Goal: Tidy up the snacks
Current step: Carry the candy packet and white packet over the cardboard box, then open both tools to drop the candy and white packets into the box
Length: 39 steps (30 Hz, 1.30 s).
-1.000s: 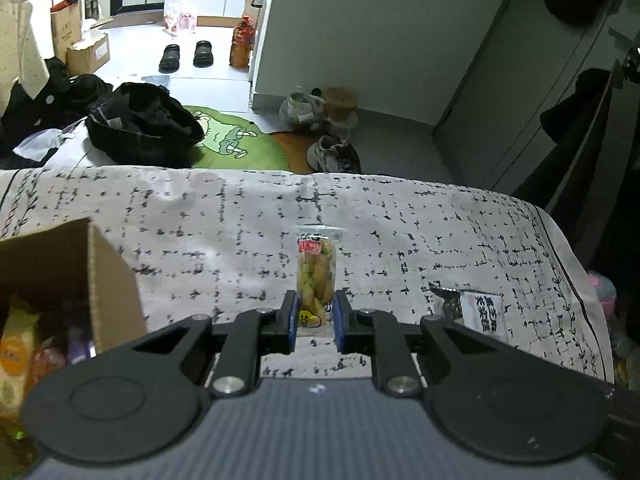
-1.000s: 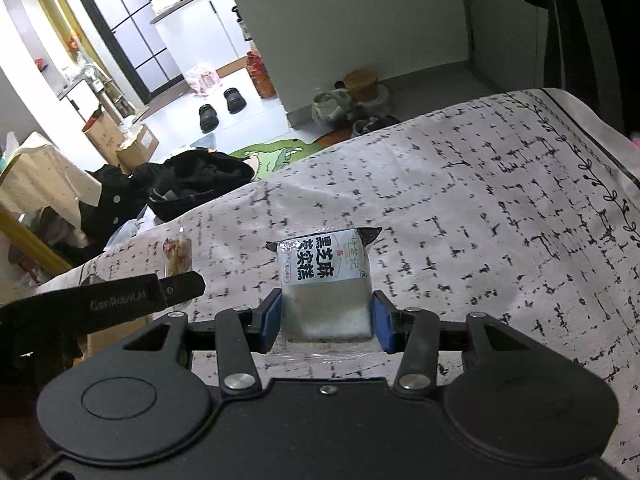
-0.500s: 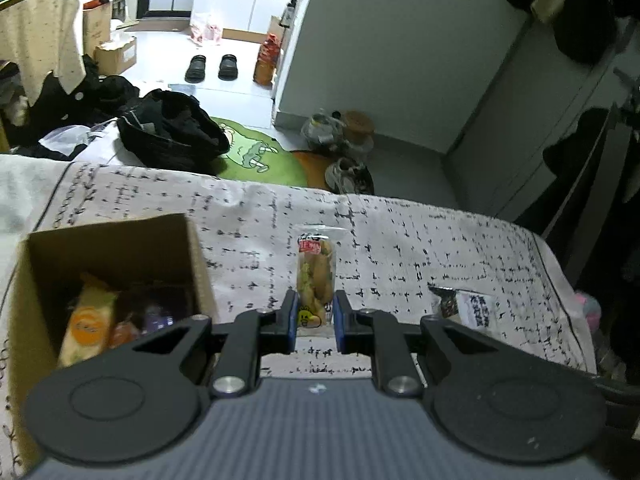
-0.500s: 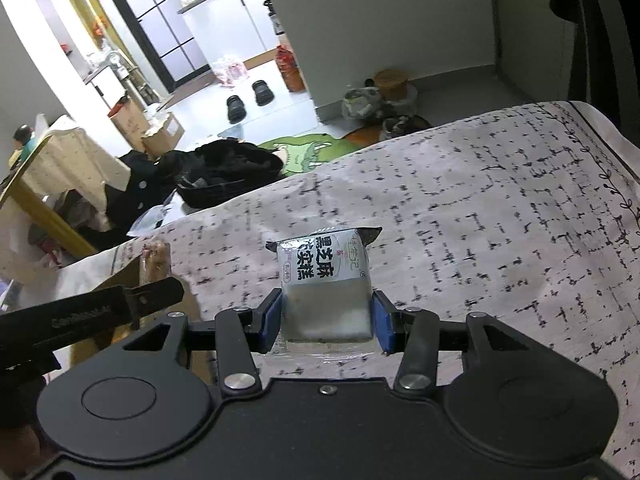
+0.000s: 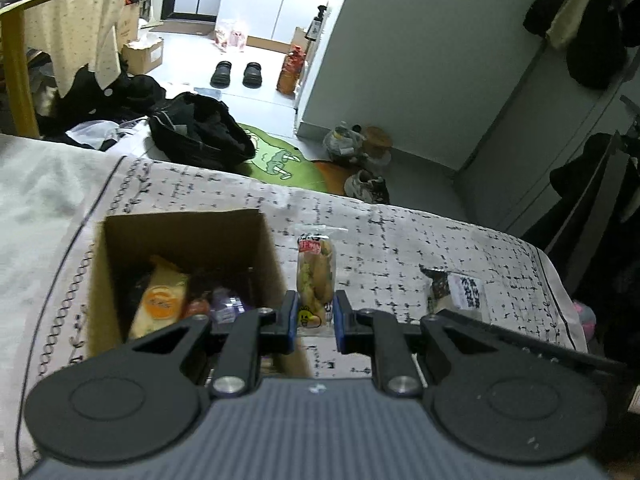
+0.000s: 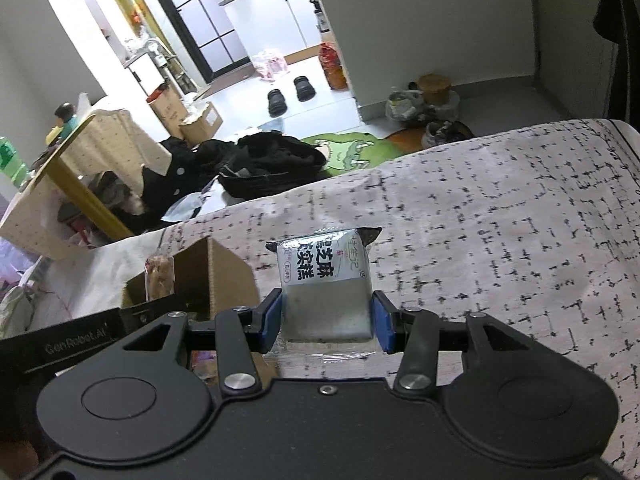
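Note:
My left gripper (image 5: 314, 316) is shut on the lower end of a long clear packet of yellow-brown rolls (image 5: 315, 276), held just right of the open cardboard box (image 5: 184, 224). Inside the box lie an orange-labelled packet (image 5: 160, 300) and other small snacks. My right gripper (image 6: 327, 316) is shut on a white cake packet with black print (image 6: 326, 280), which hangs above the tablecloth (image 6: 500, 220) to the right of the box (image 6: 224, 276). In the right wrist view the roll packet (image 6: 160, 276) stands over the box. The cake packet (image 5: 460, 292) shows at the right of the left wrist view.
The white cloth with black marks (image 5: 400, 248) covers the table up to its far edge. Beyond it on the floor lie a black bag (image 5: 200, 136), a green rug (image 5: 276, 160) and shoes (image 5: 368, 184). A chair draped with cloth (image 5: 72, 40) stands at the far left.
Both grippers have travelled left and risen a little with their packets. The cardboard box has come fully into the left wrist view and has appeared in the right wrist view.

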{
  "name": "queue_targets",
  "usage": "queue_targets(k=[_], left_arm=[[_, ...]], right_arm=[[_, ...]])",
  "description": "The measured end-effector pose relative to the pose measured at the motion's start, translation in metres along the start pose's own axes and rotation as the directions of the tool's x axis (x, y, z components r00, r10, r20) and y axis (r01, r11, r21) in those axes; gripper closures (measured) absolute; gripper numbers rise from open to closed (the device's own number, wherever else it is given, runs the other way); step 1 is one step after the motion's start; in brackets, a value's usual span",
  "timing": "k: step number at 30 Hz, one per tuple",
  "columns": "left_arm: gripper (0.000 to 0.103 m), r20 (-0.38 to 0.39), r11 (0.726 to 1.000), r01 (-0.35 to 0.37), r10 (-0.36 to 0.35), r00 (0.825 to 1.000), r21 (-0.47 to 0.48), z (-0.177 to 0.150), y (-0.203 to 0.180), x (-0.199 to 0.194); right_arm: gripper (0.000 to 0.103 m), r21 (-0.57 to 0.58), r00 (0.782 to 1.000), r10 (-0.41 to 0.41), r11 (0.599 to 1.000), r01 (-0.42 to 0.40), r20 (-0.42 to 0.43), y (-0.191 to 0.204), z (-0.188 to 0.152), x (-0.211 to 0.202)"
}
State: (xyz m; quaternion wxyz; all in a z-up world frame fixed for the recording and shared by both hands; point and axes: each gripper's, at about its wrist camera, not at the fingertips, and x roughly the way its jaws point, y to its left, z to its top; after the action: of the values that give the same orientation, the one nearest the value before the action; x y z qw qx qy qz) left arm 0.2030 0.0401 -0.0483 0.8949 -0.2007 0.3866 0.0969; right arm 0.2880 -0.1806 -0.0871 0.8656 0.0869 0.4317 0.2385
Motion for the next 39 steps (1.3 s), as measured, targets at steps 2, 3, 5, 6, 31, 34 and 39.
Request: queue_targets(k=[2,3,5,6,31,34,39], left_arm=[[0.086,0.003,1.0,-0.005,0.005,1.0,-0.009,-0.001,0.007,-0.004],[0.086,0.004,1.0,-0.008,0.008,1.0,-0.012,-0.001,0.01,-0.006],[0.086,0.009,1.0,-0.016,0.016,1.0,-0.016,-0.003,0.016,-0.01],[0.086,0.01,1.0,-0.02,0.02,1.0,-0.018,-0.004,0.02,-0.012],[0.082,-0.042,0.981,-0.103,0.098,0.994,-0.165,-0.023,0.112,-0.017],[0.07,-0.03,0.974,-0.093,0.089,0.996,-0.205,-0.024,0.122,-0.023],[0.046,0.011,0.969,-0.113,0.118,0.993,-0.219,-0.023,0.131,-0.038]], right_arm=[[0.057,-0.007,1.0,0.01,1.0,-0.01,0.001,0.006,0.0,-0.001],[0.057,-0.012,1.0,0.016,1.0,-0.016,0.001,0.009,0.0,-0.001],[0.057,-0.019,1.0,0.025,1.0,-0.025,0.002,0.015,-0.001,-0.001],[0.057,-0.022,1.0,0.028,0.999,-0.028,0.001,0.017,-0.002,-0.001],[0.057,-0.123,0.993,0.101,0.987,-0.108,-0.061,0.089,-0.021,0.015],[0.057,-0.135,0.993,0.098,0.985,-0.106,-0.064,0.092,-0.022,0.017],[0.057,-0.138,0.994,0.094,0.985,-0.102,-0.063,0.098,-0.018,0.025]])
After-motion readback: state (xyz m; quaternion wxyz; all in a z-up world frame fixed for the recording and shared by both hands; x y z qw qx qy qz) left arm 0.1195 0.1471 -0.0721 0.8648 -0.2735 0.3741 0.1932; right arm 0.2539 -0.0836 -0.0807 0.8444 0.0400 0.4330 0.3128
